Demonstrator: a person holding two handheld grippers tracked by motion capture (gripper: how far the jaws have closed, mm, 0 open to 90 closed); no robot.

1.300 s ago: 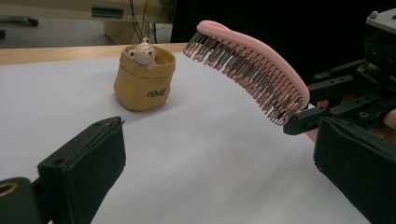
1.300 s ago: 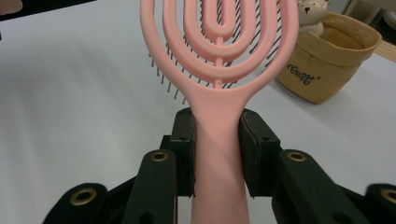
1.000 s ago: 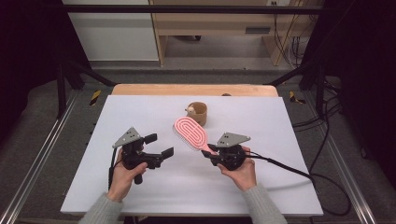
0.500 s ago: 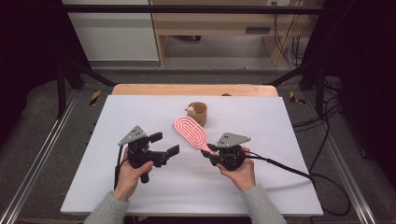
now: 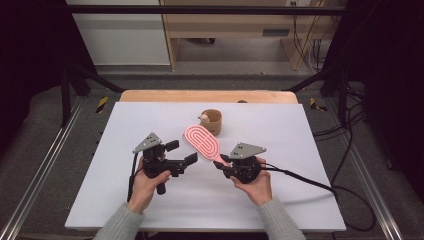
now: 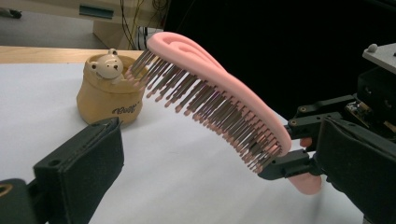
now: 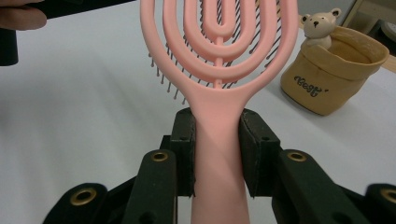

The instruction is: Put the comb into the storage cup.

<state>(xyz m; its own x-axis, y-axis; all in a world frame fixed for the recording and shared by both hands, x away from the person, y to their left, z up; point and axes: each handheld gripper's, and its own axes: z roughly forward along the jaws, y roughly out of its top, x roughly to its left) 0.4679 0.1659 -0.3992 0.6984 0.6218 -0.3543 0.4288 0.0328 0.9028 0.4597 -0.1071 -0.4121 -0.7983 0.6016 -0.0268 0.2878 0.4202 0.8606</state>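
My right gripper point(image 7: 217, 154) clamps the handle of the pink hairbrush point(image 7: 219, 56) between both pads, holding it clear of the white table point(image 5: 300, 130) with the bristles facing down. My left gripper point(image 5: 181, 153) stands wide apart, holding nothing, just beside the brush head. Beyond the brush sits a tan cup point(image 5: 212, 121) with a small bear on its rim.

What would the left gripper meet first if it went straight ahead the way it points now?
Probably the pink hairbrush that the right gripper holds up by its handle: its bristles cross the left gripper's line, though depth is unclear.
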